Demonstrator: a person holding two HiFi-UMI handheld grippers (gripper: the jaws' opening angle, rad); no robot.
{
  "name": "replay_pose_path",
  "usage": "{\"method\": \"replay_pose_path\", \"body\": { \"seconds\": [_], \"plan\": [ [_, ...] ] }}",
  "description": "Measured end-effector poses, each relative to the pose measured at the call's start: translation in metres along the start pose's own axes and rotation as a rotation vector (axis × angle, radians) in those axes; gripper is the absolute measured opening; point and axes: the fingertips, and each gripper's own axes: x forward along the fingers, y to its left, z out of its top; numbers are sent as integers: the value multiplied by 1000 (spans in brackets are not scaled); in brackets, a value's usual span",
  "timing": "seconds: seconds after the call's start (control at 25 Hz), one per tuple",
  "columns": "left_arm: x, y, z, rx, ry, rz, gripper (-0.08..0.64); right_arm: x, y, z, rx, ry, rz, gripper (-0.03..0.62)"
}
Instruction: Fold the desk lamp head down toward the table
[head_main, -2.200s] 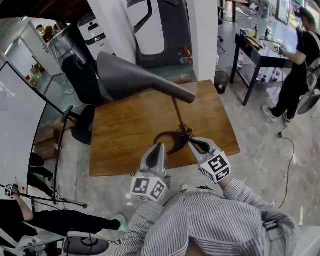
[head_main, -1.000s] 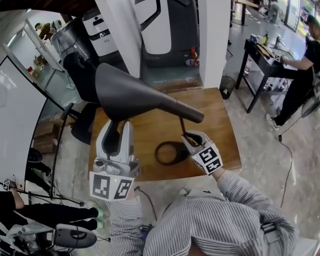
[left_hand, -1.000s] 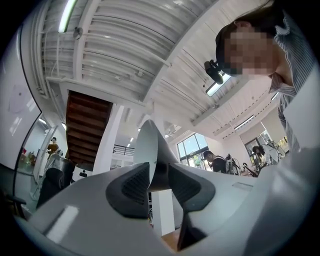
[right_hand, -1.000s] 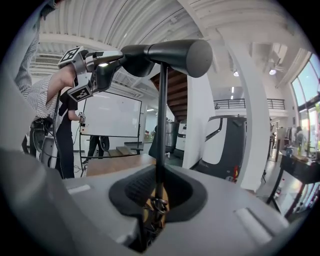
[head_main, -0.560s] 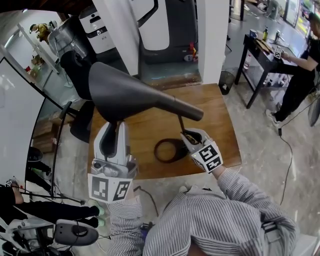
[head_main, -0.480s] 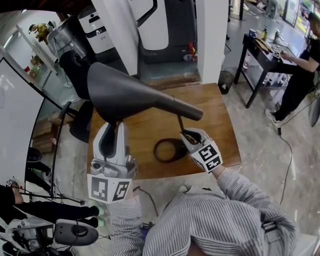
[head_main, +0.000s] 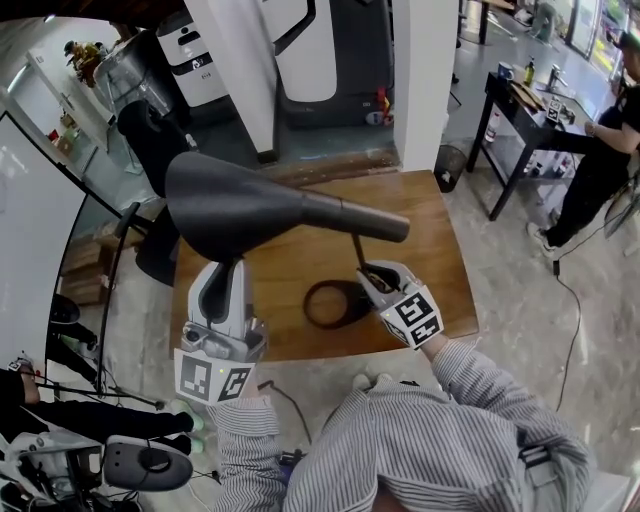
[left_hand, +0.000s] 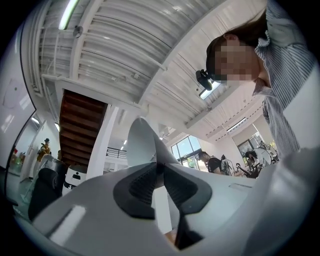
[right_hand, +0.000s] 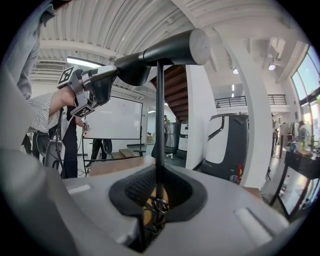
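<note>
The left gripper (head_main: 229, 264) has come up from the near table edge to the wide mouth of the lamp head (head_main: 240, 200). Its jaws have just been closing and now pinch the head's thin rim between the pads. The right gripper (head_main: 371, 272) is clamped low on the lamp's thin stem (right_hand: 159, 125) beside the ring base (head_main: 328, 303), and the dark cone-shaped head hangs roughly level above the wooden table (head_main: 430, 240). The only clear print is the black-and-white squares on the grippers' marker cubes (head_main: 212, 380); the logo on the white machine (head_main: 190, 62) behind is too small to read.
</note>
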Motion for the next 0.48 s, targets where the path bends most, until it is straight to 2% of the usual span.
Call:
{"method": "replay_pose_path", "body": {
  "seconds": [0.28,0.48],
  "plan": [
    [-3,2,-3,-12,-40,-11,44,1,0,1,5,-10,2,44],
    [-7,4,-11,-52,-42,-21,42,3,0,0,4,-18,4,44]
  ]
}}
